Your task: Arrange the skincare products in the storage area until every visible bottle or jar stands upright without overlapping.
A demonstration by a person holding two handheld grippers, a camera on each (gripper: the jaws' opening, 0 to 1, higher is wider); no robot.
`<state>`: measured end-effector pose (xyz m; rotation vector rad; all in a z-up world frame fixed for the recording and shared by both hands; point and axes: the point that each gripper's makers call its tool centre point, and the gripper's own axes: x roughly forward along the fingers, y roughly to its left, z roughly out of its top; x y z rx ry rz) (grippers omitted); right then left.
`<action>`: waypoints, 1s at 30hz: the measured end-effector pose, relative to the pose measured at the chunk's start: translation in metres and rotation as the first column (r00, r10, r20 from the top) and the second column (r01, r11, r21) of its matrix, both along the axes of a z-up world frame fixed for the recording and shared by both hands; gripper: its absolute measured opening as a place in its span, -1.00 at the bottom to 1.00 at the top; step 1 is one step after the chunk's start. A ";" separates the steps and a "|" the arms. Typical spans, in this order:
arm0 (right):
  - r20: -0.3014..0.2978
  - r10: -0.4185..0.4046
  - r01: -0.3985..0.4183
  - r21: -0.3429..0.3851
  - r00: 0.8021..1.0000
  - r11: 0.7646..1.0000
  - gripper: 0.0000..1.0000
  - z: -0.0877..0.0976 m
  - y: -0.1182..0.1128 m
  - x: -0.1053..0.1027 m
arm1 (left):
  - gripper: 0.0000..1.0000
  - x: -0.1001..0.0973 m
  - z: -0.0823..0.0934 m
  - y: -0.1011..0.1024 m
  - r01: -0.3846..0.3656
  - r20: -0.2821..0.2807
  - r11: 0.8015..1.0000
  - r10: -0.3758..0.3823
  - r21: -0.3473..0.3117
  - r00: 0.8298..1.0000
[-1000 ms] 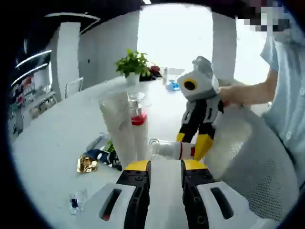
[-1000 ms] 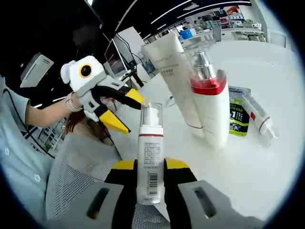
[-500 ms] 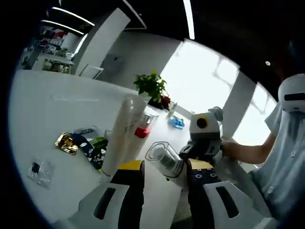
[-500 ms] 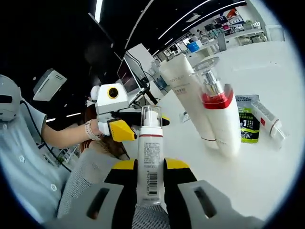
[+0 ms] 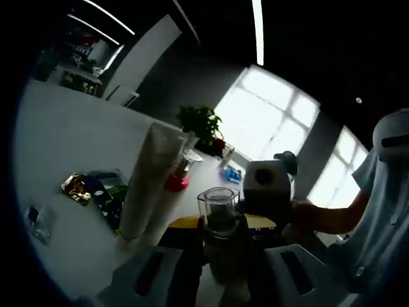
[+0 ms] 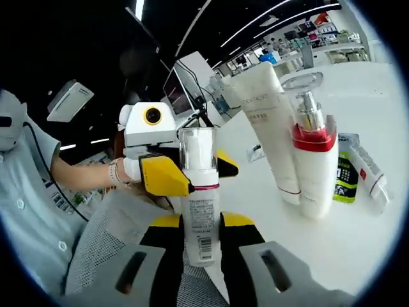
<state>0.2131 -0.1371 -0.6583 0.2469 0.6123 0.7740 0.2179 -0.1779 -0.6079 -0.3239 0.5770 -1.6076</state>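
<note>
Handover is the risk here: the white pump bottle with a clear cap and red collar (image 6: 199, 192) is clamped low on its body by the right tool (image 6: 200, 220), held above the white worktop (image 6: 268, 192), beside the tall white tube (image 6: 268, 115). The left tool (image 6: 182, 169) brackets its neck, contact unclear. If both pull, or the right frees early, I judge the bottle could twist, drop, and topple the red-collared pump bottle (image 6: 314, 160) beside that tube.

Clear glossy plastic cap (image 6: 197, 148) on the pump bottle (image 6: 201, 220); smooth white table (image 6: 358, 252); matt tube (image 6: 271, 128).
</note>
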 end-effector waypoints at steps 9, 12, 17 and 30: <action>0.033 -0.025 0.033 -0.245 0.999 0.969 -0.38 -0.023 -0.016 0.008 | -0.64 0.026 -0.022 -0.002 -0.173 0.335 0.979 0.128 0.109 0.934; 0.035 -0.059 0.066 -0.210 0.998 0.975 -0.36 -0.019 -0.023 0.006 | -0.64 0.030 -0.047 -0.001 -0.202 0.452 0.961 0.098 0.188 0.887; 0.070 -0.158 0.166 -0.142 0.985 0.976 -0.43 -0.004 -0.040 0.003 | -0.63 0.028 -0.052 -0.005 -0.192 0.497 0.965 0.078 0.182 0.864; 0.133 -0.343 0.342 0.030 0.930 0.939 -0.43 0.026 -0.033 0.034 | -0.64 0.025 -0.050 -0.009 -0.177 0.532 0.973 0.073 0.149 0.844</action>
